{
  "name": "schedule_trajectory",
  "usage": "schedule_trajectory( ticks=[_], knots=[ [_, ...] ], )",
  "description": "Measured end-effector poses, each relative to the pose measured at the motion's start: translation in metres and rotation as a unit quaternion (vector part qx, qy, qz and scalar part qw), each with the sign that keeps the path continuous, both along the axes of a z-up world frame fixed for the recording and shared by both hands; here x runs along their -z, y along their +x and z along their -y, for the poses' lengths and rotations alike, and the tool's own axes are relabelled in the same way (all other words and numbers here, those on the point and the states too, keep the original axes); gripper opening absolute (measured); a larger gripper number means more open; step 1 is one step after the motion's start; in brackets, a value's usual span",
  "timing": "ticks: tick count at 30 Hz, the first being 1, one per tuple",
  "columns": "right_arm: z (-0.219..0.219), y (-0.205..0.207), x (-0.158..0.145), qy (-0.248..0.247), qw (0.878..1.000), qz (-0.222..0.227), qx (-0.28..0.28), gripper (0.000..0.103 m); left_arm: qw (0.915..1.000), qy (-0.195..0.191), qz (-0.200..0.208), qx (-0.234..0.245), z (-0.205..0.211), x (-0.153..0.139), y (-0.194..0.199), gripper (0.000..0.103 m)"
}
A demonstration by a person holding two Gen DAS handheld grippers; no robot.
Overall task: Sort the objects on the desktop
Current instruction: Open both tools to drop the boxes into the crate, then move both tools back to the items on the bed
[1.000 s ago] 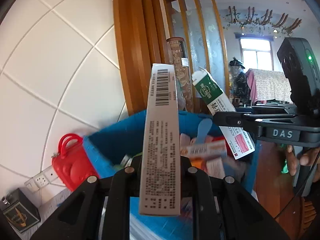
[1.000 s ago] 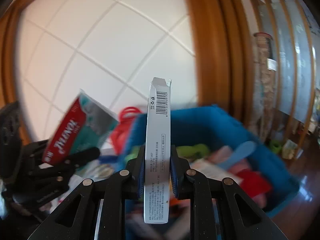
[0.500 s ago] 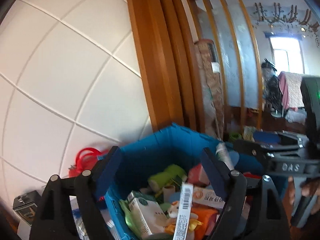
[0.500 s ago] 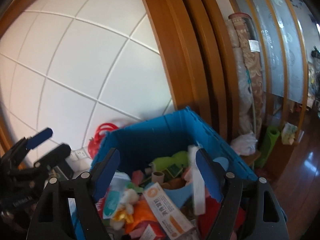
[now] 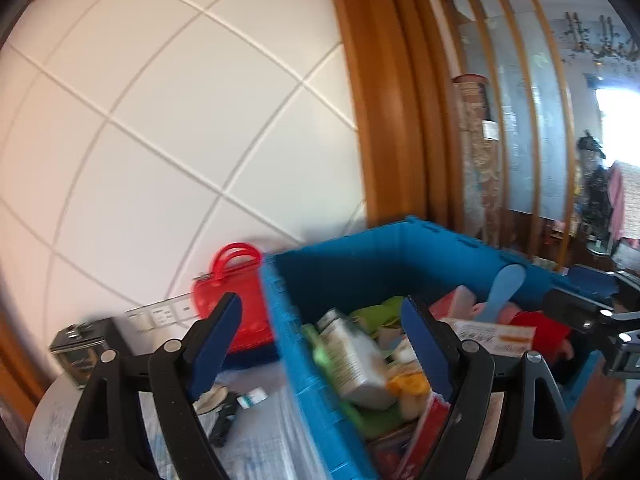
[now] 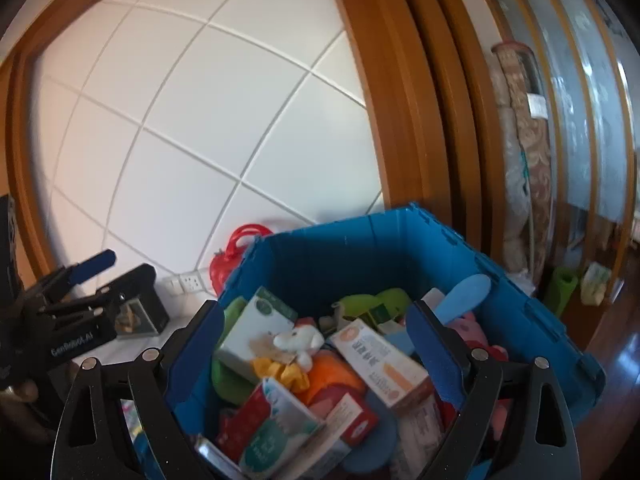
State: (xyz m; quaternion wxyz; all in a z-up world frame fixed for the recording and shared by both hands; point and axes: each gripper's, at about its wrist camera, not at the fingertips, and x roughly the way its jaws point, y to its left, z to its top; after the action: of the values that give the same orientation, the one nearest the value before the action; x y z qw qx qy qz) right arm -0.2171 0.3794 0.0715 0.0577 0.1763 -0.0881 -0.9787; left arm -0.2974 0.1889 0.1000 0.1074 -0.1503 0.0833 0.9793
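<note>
A blue plastic bin (image 6: 360, 248) stands full of mixed things: a white and green box (image 6: 256, 328), a white and orange box (image 6: 380, 360), a red and teal toothpaste box (image 6: 272, 420) and a small white plush toy (image 6: 298, 340). My right gripper (image 6: 314, 346) hovers over these contents with its jaws opening and nothing gripped between them. My left gripper (image 5: 320, 344) is open and empty, straddling the left wall of the bin (image 5: 360, 264), with a blurred bottle (image 5: 352, 356) below it. The left gripper (image 6: 116, 270) also shows at the left edge of the right wrist view.
A red handbag-shaped case (image 5: 232, 300) stands behind the bin against the white tiled wall. A dark tin box (image 5: 80, 352) and wall sockets (image 5: 164, 314) are further left. Plastic sheeting covers the table (image 5: 260, 440), with small items on it. A wooden frame (image 5: 384, 120) rises right of the tiles.
Both grippers went from shut on long upright boxes to open, and the boxes dropped into the bin. The left view has swung left, toward the bin's left wall and the table.
</note>
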Motion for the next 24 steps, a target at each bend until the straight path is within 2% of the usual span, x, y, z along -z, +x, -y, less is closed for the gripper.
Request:
schedule_trajectory(
  ticks=[5, 10, 24],
  knots=[
    [0.021, 0.01, 0.004, 0.018, 1.0, -0.005, -0.013, 0.096, 0.9994, 0.013, -0.009, -0.031, 0.03, 0.004, 0.018, 0.082],
    [0.048, 0.019, 0.002, 0.023, 0.999, -0.007, -0.021, 0.098, 0.9987, 0.008, -0.012, -0.05, 0.059, 0.009, 0.03, 0.082],
    [0.17, 0.034, 0.007, 0.034, 0.999, 0.006, -0.029, 0.102, 0.9966, 0.0, -0.001, -0.082, 0.17, 0.022, 0.055, 0.082]
  ],
)
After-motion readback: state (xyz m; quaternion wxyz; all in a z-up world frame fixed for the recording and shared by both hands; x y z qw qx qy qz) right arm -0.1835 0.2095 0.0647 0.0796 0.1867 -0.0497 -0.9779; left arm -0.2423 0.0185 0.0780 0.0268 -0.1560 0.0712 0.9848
